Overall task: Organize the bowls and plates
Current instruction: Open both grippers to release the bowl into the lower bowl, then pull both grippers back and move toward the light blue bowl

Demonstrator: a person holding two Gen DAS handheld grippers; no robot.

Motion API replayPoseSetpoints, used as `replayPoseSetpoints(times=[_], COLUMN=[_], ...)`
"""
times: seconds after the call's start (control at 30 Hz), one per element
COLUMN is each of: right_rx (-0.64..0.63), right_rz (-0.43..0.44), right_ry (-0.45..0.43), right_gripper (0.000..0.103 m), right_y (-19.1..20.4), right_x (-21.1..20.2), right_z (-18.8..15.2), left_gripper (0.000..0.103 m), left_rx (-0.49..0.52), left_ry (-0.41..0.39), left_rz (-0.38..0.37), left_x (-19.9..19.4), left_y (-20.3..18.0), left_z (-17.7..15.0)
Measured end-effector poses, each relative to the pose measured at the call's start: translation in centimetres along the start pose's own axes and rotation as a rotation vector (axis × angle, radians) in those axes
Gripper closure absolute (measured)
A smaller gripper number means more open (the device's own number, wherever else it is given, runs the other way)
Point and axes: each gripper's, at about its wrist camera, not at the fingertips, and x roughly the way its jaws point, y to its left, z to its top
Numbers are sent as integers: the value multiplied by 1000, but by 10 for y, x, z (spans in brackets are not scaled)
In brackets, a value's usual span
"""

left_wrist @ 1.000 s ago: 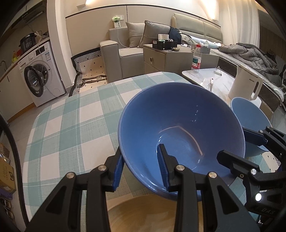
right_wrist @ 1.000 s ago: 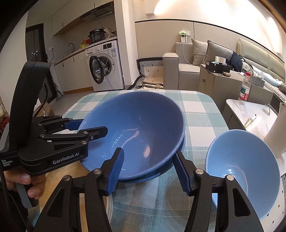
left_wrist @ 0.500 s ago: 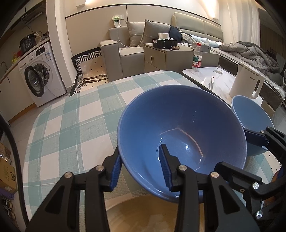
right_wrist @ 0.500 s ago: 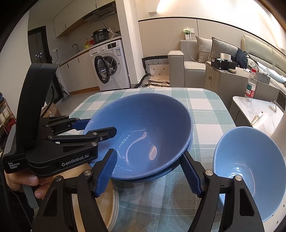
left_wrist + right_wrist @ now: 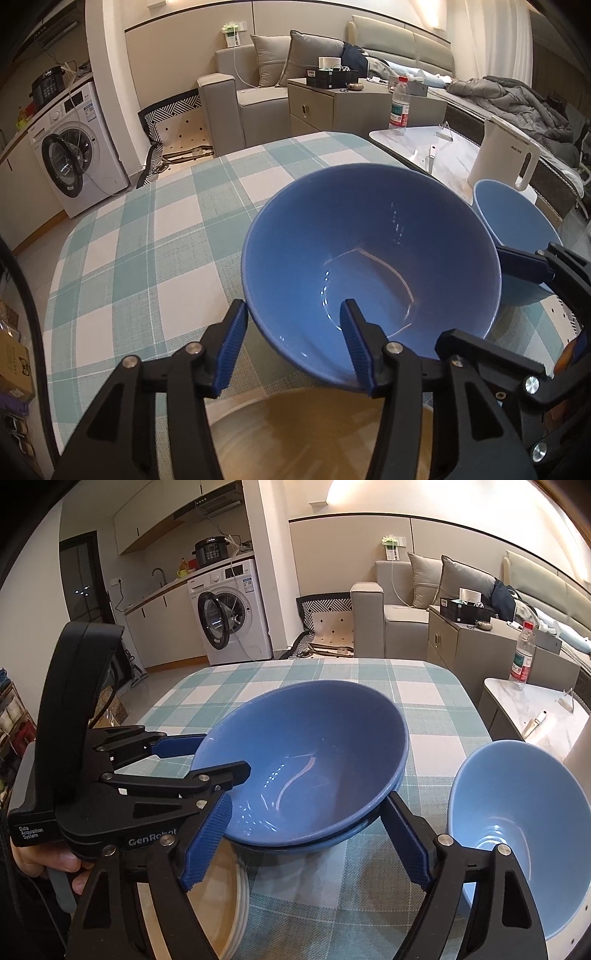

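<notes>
Jaws of the left gripper were opening, straddling the near rim of the dark blue bowl with one pad outside and one inside, neither seen pressing on it. Jaws of the right gripper were also opening, spread wide on either side of the same bowl, pads just off its outer wall. Nearest the cameras, a tan plate with a white rim lay on the table, which carried a green-and-white checked cloth. The dark blue bowl sat nested in a second bowl of the same colour, whose rim showed just below it; the stack stood just beyond the plate. A light blue bowl stood apart to the right. Farther right, a white kettle stood on a marble side table, and beyond it a water bottle.
</notes>
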Motion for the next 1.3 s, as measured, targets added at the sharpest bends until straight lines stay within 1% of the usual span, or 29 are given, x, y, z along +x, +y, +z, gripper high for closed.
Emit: replayPoseSetpoints(times=[0.1, 0.2, 0.3, 0.33, 0.37, 0.4, 0.43, 0.47, 0.53, 0.63, 0.73, 0.9, 1.17, 1.3], right_rx=[8, 21, 18, 15, 15, 16, 15, 15, 18, 24, 34, 41, 30, 52], right_rz=[-14, 3, 4, 4, 7, 6, 4, 2, -7, -26, -37, -60, -75, -86], right_ry=[-3, -19, -28, -33, -39, -47, -53, -56, -64, -76, -94, -122, -145, -160], right_gripper=[14, 12, 8, 4, 1, 1, 1, 1, 1, 1, 1, 1, 1, 1], right_y=[-3, -7, -9, -9, -10, -12, -13, -15, -19, -25, -31, -42, -53, -61], right_x=[-1, -5, -11, -13, -15, -18, -21, -22, -28, -38, -50, -69, -88, -96], right_z=[0, 3, 3, 4, 4, 4, 6, 7, 9, 10, 11, 12, 12, 12], left_gripper=[45, 44, 40, 36, 33, 26, 23, 22, 13, 6, 5, 5, 4, 4], left_rx=[-11, -35, -65, -71, -75, -78, -79, -77, -67, -45, -32, -34, -11, -1], left_ry=[6, 20, 23, 23, 22, 16, 8, 3, -1, -5, -19, -55, -46, -49], left_rz=[-8, -9, -22, -26, -26, -22, -24, -28, -43, -60, -79, -78, -90, -100], left_x=[0, 0, -2, -4, -5, -7, -9, -11, -15, -21, -28, -37, -37, -38], left_y=[2, 5, 7, 7, 7, 7, 6, 5, 1, -6, -13, -21, -37, -45], left_z=[0, 1, 0, 0, 0, 0, 0, 0, 1, 2, 5, 6, 4, 6])
